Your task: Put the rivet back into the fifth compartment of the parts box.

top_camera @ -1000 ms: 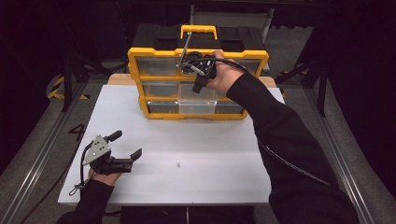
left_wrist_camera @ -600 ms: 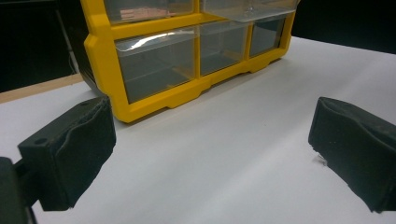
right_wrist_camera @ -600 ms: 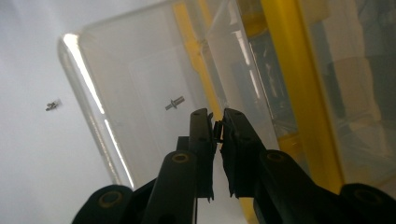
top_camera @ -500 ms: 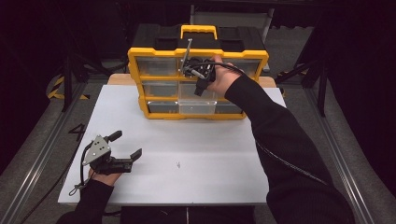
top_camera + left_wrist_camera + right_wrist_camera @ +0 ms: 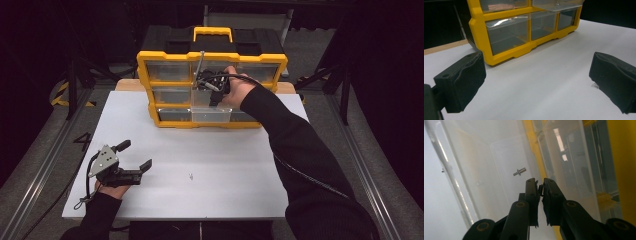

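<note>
Screw: a small metal screw lies on the floor of the pulled-out clear drawer, just ahead of your right claw.
Held part: something small and dark sits pinched between the right claw's tips; you cannot tell from here what it is.
Right claw: jaws together on that small part, pointing down into the drawer of the yellow organiser.
Risk, drop: if you open too high, the part may bounce off the hard plastic and skip over the drawer's front wall.
Risk, drawer: press on the rim and the drawer may tip or slide out.
Left claw: jaws apart and holding nothing, resting on the white table, well apart from the organiser, so nothing steadies the cabinet.
</note>
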A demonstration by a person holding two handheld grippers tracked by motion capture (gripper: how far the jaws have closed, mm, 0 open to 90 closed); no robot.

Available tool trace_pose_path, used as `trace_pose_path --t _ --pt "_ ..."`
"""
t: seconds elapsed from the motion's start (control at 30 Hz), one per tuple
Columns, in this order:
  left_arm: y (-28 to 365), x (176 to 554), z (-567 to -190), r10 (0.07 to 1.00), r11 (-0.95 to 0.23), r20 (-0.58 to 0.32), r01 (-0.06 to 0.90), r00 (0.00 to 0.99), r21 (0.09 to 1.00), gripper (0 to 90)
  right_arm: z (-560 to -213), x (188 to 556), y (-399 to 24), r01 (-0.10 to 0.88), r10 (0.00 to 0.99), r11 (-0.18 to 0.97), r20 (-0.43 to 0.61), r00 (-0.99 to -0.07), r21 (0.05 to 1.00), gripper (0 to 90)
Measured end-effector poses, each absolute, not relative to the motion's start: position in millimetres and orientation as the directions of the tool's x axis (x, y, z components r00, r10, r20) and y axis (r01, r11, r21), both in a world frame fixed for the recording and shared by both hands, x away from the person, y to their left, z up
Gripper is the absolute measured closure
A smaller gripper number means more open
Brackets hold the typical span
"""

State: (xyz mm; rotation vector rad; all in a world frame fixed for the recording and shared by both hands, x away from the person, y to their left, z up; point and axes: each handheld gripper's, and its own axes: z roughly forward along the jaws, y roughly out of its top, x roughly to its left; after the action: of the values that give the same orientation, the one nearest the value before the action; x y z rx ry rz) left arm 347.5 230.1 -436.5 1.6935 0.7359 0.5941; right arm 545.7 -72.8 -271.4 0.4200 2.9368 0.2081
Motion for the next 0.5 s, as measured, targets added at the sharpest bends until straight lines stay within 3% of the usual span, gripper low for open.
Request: trace_pose_path --t 0.5 --pt "230.2 347.4 -436.4 0.734 -0.167 0.010 0.167 0.679 0.972 1.7 -279.9 551.5 -76.1 0.270 0.292 0.948 -0.124 -0.948 0.165 82.4"
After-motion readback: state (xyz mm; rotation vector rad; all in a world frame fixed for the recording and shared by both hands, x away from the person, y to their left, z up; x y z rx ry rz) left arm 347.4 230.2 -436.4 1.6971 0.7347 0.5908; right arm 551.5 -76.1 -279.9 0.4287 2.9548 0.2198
